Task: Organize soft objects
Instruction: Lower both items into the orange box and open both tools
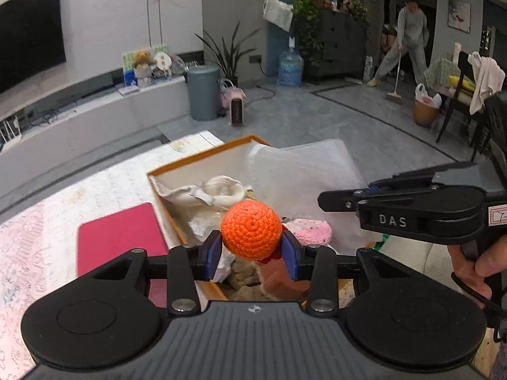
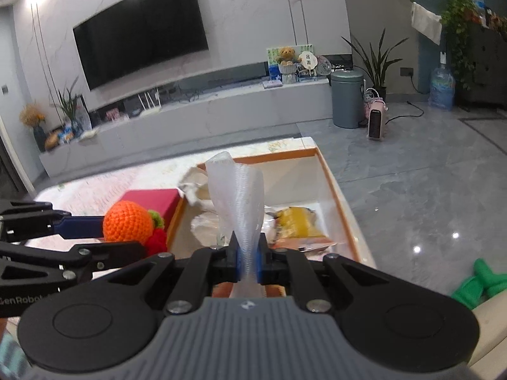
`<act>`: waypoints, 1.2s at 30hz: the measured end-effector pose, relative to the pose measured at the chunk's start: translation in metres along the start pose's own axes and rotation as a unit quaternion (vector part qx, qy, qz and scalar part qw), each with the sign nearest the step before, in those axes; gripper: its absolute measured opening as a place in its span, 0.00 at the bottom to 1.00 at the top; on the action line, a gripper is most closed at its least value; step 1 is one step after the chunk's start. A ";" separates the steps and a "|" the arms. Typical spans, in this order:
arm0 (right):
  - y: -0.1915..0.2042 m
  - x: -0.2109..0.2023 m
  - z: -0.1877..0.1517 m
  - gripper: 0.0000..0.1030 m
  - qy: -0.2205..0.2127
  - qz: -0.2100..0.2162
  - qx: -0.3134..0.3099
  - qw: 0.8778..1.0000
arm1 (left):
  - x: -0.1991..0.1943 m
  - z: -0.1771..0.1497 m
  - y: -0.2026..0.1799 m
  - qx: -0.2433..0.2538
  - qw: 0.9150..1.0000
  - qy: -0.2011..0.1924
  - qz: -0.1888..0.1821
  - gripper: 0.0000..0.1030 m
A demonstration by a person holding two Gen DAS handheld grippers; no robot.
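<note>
My left gripper (image 1: 252,247) is shut on an orange crocheted ball (image 1: 251,228) with red and green trim, held above the near end of an orange-rimmed white box (image 1: 202,155). The same ball (image 2: 128,221) shows at the left of the right wrist view. My right gripper (image 2: 248,261) is shut on a white mesh cloth (image 2: 236,190) that stands up from the jaws above the box (image 2: 343,215). In the left wrist view that cloth (image 1: 301,171) spreads over the box's right side. A white rag (image 1: 209,191), a pink knitted piece (image 1: 312,231) and a yellow packet (image 2: 299,223) lie inside.
A magenta flat box (image 1: 120,237) lies left of the orange-rimmed box on the lace-covered table (image 1: 63,202). A green object (image 2: 481,285) sits at the lower right. Far across the grey floor a person (image 1: 408,38) sweeps. A grey bin (image 1: 202,91) and a small heater (image 1: 237,110) stand beyond the table.
</note>
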State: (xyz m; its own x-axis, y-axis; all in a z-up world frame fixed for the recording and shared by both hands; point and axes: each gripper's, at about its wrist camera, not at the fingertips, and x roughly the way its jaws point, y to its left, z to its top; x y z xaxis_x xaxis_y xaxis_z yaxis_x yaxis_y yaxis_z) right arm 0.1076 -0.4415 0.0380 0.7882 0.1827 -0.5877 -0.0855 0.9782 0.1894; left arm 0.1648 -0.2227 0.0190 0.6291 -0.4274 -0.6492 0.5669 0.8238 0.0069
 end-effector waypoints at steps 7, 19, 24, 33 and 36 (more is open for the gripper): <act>-0.016 0.029 0.006 0.06 0.049 -0.006 -0.024 0.998 | 0.033 0.000 0.002 0.001 0.999 0.042 -0.005 0.44; -0.028 0.081 -0.006 0.06 0.142 -0.021 -0.044 0.989 | 0.070 -0.010 0.000 0.026 0.993 0.112 0.001 0.44; -0.027 0.099 -0.013 0.06 0.172 -0.026 -0.057 0.983 | 0.075 -0.008 0.000 0.028 0.992 0.122 0.007 0.45; -0.024 0.109 -0.016 0.07 0.182 -0.033 -0.063 0.981 | 0.084 -0.011 0.002 0.020 0.990 0.140 0.013 0.45; -0.020 0.110 -0.017 0.08 0.182 -0.035 -0.066 0.980 | 0.082 -0.009 0.001 0.021 0.990 0.141 0.013 0.45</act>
State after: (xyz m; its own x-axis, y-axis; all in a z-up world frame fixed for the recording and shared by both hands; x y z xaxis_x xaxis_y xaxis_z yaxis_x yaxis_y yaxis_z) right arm 0.1857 -0.4396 -0.0442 0.5270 0.1136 -0.8422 -0.1348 0.9897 0.0492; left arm 0.2118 -0.2536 -0.0409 0.4738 -0.2803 -0.8348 0.5772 0.8148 0.0540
